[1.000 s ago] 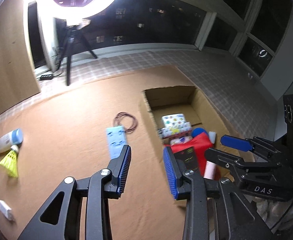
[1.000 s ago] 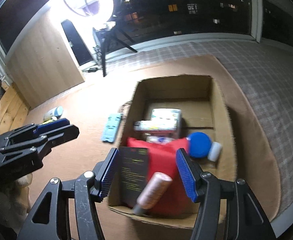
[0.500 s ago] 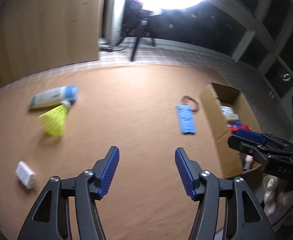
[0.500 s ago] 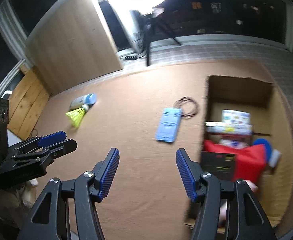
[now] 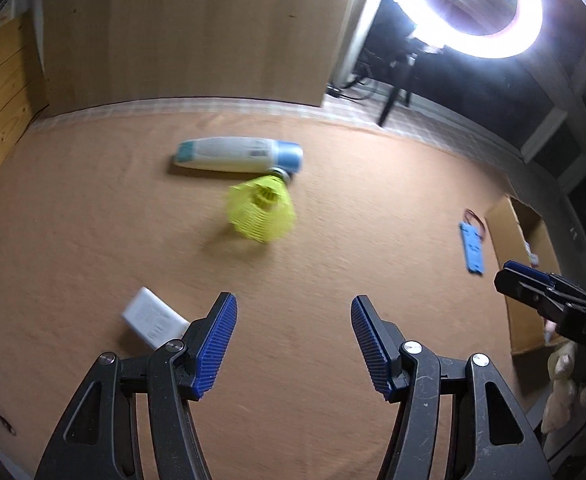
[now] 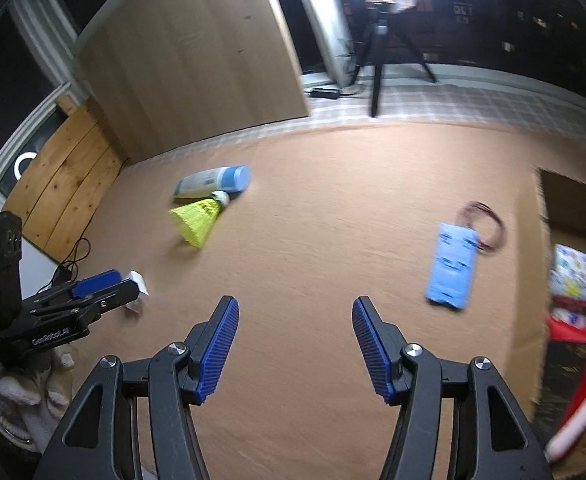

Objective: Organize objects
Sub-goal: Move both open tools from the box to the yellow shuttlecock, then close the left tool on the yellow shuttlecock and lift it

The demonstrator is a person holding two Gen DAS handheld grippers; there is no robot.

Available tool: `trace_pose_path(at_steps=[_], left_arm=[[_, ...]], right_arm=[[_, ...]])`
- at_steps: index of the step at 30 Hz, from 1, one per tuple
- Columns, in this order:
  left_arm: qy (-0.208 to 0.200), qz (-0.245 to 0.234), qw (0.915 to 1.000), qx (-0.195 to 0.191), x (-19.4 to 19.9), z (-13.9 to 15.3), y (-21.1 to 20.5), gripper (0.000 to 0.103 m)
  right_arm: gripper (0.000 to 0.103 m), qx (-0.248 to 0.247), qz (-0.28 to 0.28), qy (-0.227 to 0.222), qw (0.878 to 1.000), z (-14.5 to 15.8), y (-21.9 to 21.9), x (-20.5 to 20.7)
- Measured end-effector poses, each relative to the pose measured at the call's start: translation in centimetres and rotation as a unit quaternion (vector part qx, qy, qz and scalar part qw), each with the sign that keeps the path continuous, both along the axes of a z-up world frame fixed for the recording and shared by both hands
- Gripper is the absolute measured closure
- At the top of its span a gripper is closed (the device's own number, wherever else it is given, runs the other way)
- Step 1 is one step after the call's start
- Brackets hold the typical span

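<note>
Working left to right, the left gripper (image 5: 293,344) is hanging over the mat with jaws apart and empty, nearest the small white box (image 5: 153,319), with the yellow shuttlecock (image 5: 262,212) and lotion bottle (image 5: 239,155) beyond. The right gripper (image 6: 295,344), also parted and empty, is facing the blue pack (image 6: 451,270) lying just beside the cardboard box (image 6: 573,208). Judging by this, a fresh pick is beginning and calls for lowering over one item; only "DAS" is legible, on the right gripper.

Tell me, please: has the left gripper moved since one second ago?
Yes. The left gripper has swung away from the cardboard box, now at the right edge, toward the yellow shuttlecock.
</note>
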State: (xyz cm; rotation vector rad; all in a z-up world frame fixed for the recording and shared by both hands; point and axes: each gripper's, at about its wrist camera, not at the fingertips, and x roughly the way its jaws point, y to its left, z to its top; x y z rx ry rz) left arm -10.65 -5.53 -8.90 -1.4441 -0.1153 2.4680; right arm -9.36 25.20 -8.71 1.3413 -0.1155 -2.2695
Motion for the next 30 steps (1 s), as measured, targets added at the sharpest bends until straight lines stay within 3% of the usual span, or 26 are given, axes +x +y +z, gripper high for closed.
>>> trace_pose_path(at_steps=[2,7,14,16,30], left_arm=[[0.0,0.005,1.0,-0.004,-0.9,-0.2,-1.1,0.041],[-0.011,0.011,0.9999,0.003,-3.3,-1.3,-2.8,0.056],[-0.018,0.002,0.9998,-0.002,-6.8,-2.6,-3.0,0.068],[-0.023,-0.004,0.9997,-0.003,-7.7,-3.0,-3.0,0.078],[-0.047,-0.025,0.9986,-0.004,-11.8,-5.6,-1.8,0.079]], right_arm=[[0.048,0.002,0.015,0.003,1.0,-0.1,-2.0,-0.3],[0.048,0.006,0.043,0.004,0.999,-0.8,-6.5,-1.4],[0.06,0.022,0.075,-0.006,0.997,-2.8,-11.4,-3.3],[0.061,0.023,0.079,-0.01,0.997,-3.3,-12.2,-3.8],[0.074,0.051,0.1,-0.017,0.994,-5.5,-16.2,-6.7]])
